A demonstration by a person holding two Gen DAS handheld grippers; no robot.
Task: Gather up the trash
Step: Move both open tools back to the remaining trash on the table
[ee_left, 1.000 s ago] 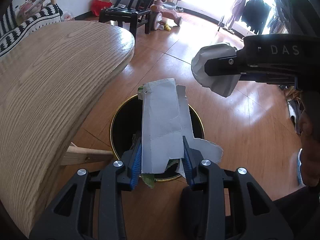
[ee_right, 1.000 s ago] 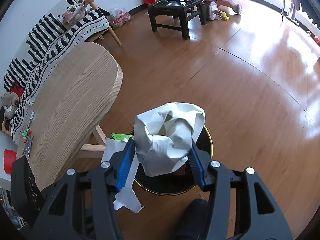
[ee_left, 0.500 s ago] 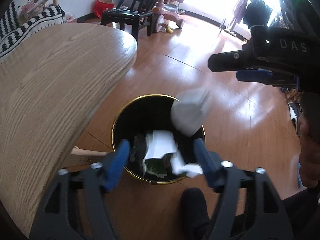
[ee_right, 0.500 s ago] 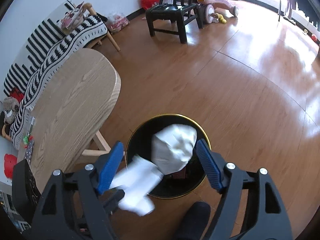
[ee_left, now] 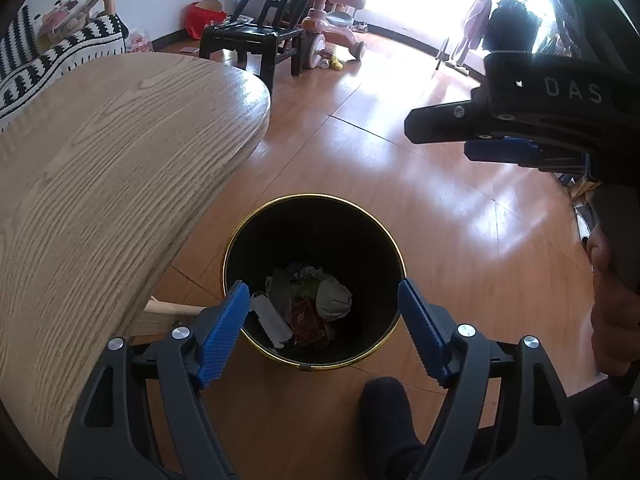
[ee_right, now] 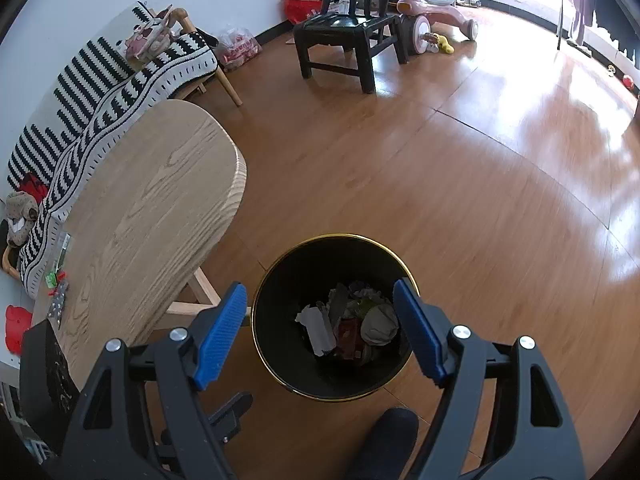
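Crumpled paper trash (ee_left: 334, 298) and a flat white scrap (ee_left: 272, 318) lie at the bottom of the black gold-rimmed bin (ee_left: 240, 248), standing upright on the wood floor (ee_left: 440, 208), mouth up. The scrap's long axis runs from 10 to 4 o'clock. I hold the left gripper (ee_left: 322, 322) above the bin, its fingers spreading wider with nothing between them; the right gripper (ee_right: 320, 326) hangs beside it, fingers spread and empty. My dark-socked foot (ee_left: 386, 408) sits at 6 o'clock. The oak surface (ee_left: 100, 184) overhangs at 9; a black chair (ee_right: 344, 28) and pink ride-on toy (ee_right: 432, 4) stand at 12.
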